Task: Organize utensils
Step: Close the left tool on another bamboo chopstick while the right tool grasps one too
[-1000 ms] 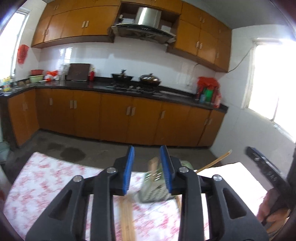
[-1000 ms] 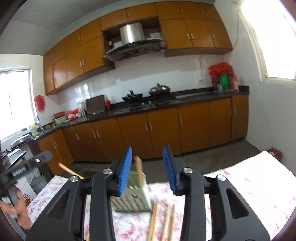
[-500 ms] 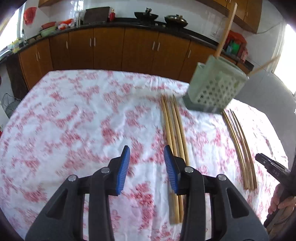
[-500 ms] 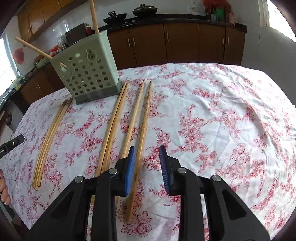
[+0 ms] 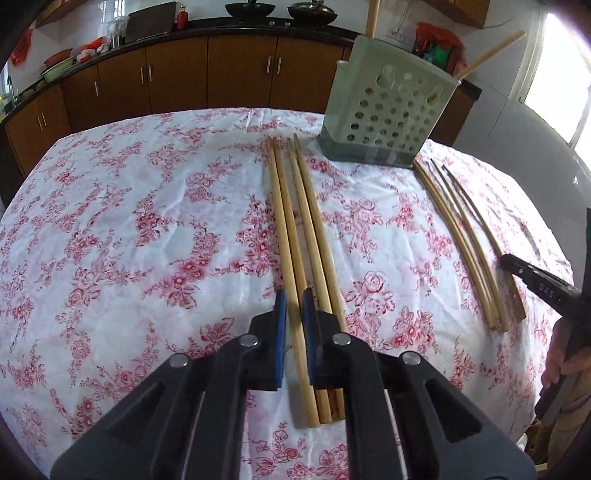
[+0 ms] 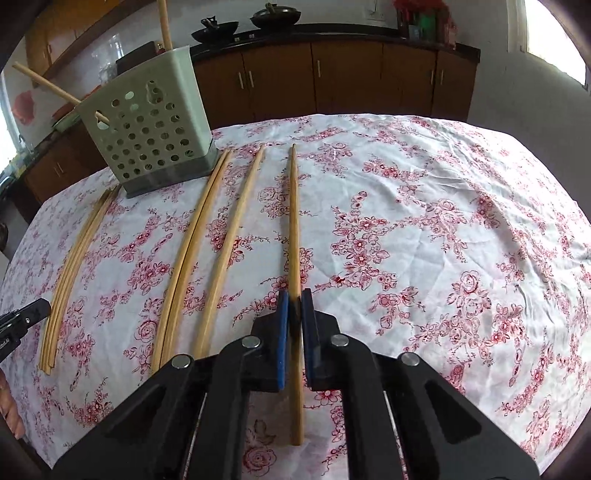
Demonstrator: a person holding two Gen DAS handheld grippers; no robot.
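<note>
A pale green perforated utensil holder [image 5: 388,114] [image 6: 155,136] stands at the far side of the table, with two chopsticks [image 6: 164,22] sticking out of it. Wooden chopsticks lie on the floral cloth in front of it. My left gripper [image 5: 294,306] is low over a group of several; its jaws are closing and the blue pads press on the leftmost chopstick [image 5: 282,221]. My right gripper [image 6: 294,306] has its jaws closing too, the pads pinching a lone chopstick [image 6: 294,221] that lies apart on the right.
The white cloth with red flowers [image 5: 110,221] covers the whole table. More chopsticks lie in a bundle [image 5: 461,236] [image 6: 77,251] beside the holder, and further ones [image 6: 221,240] left of the right gripper. Brown kitchen cabinets [image 6: 351,77] stand behind the table.
Both grippers came down from pointing at the kitchen to the tabletop and tilted downward. Their jaws went from wide apart to closed, each around a chopstick.
</note>
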